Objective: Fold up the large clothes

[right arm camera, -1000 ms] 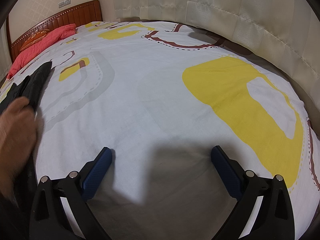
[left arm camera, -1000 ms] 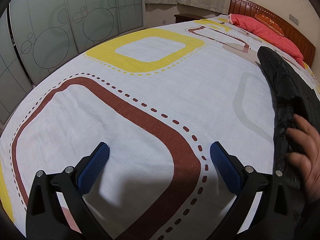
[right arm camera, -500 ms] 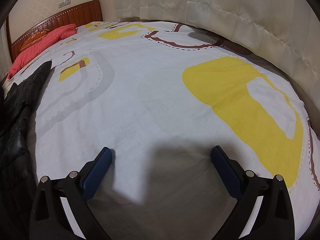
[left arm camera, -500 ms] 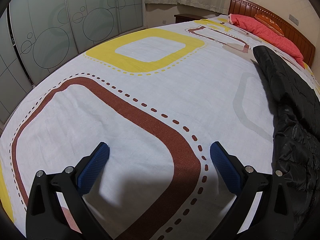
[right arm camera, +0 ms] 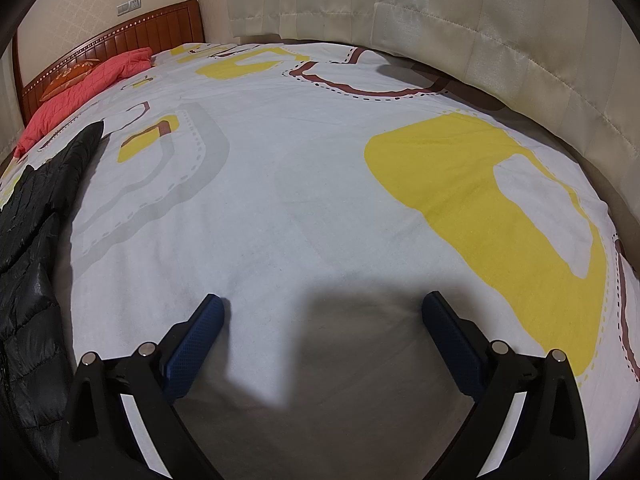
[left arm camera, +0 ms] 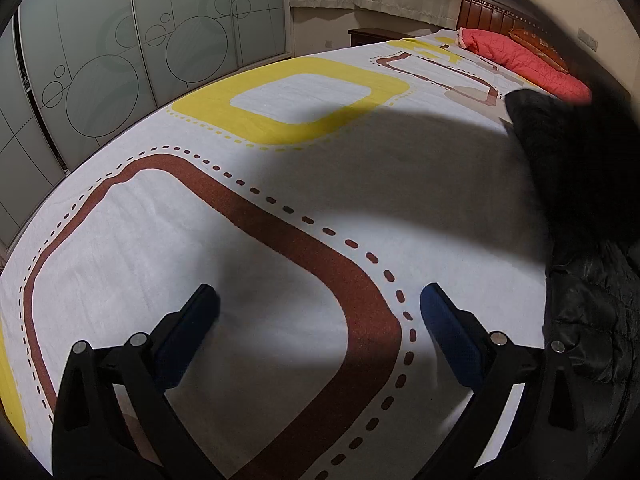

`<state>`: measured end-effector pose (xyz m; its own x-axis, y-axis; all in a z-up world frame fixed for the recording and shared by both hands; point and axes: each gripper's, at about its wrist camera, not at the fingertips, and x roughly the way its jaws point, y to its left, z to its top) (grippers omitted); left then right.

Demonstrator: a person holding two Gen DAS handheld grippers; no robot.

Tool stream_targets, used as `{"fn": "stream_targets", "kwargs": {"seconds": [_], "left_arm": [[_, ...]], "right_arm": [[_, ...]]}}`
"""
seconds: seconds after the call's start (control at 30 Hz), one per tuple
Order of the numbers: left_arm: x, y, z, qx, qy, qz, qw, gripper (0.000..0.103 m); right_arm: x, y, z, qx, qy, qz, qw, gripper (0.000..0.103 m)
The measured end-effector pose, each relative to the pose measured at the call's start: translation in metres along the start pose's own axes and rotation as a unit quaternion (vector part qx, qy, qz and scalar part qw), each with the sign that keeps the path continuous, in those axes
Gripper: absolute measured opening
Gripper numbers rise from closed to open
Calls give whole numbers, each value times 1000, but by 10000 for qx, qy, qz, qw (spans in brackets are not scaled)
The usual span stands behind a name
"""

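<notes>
- The left gripper [left arm camera: 318, 312] sits low over the bed sheet [left arm camera: 280, 264], pointing along the bed toward the headboard [left arm camera: 500, 16]; its jaws are spread wide and nothing is between them.
- Its blue fingertips [left arm camera: 196, 320] lie close to the sheet, either side of a brown band with a dashed border printed on the fabric; whether they touch the sheet cannot be told.
- The right gripper [right arm camera: 322, 320] is held in much the same low, level pose over a plain white stretch of the sheet, its jaws equally wide apart and holding nothing.
- Its blue pads [right arm camera: 200, 332] show a fine dotted texture; a dark shadow falls on the sheet between and in front of them.
- The black quilted jacket [left arm camera: 592, 288] lies on the sheet between the two grippers: at the right edge of the left wrist view, just beside the right finger, and along the left edge of the right wrist view [right arm camera: 36, 240].
- In the left wrist view the jacket's upper part is a blurred dark mass near the far end, casting a broad shadow across the sheet.
- A red quilted cover [right arm camera: 80, 88] lies along the headboard end, well apart from both grippers.
- Frosted wardrobe doors [left arm camera: 120, 60] with circle outlines stand beyond the left side of the bed; pale curtains [right arm camera: 460, 20] hang beyond the right side.
- A wall socket plate [right arm camera: 129, 5] sits above the headboard.
- No brand, label or readable writing shows on the jacket, the sheet or the grippers.
</notes>
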<state>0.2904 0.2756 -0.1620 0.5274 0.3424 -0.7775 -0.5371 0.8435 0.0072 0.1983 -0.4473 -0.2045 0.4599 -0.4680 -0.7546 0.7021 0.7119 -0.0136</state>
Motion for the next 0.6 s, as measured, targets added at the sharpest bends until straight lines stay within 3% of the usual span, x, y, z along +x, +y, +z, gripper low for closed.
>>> {"fn": "stream_targets", "kwargs": {"seconds": [0.6], "left_arm": [[0,-1,1,-3,3,-10,10000,101]], "right_arm": [[0,0,0,1,9,0,10000,99]]}}
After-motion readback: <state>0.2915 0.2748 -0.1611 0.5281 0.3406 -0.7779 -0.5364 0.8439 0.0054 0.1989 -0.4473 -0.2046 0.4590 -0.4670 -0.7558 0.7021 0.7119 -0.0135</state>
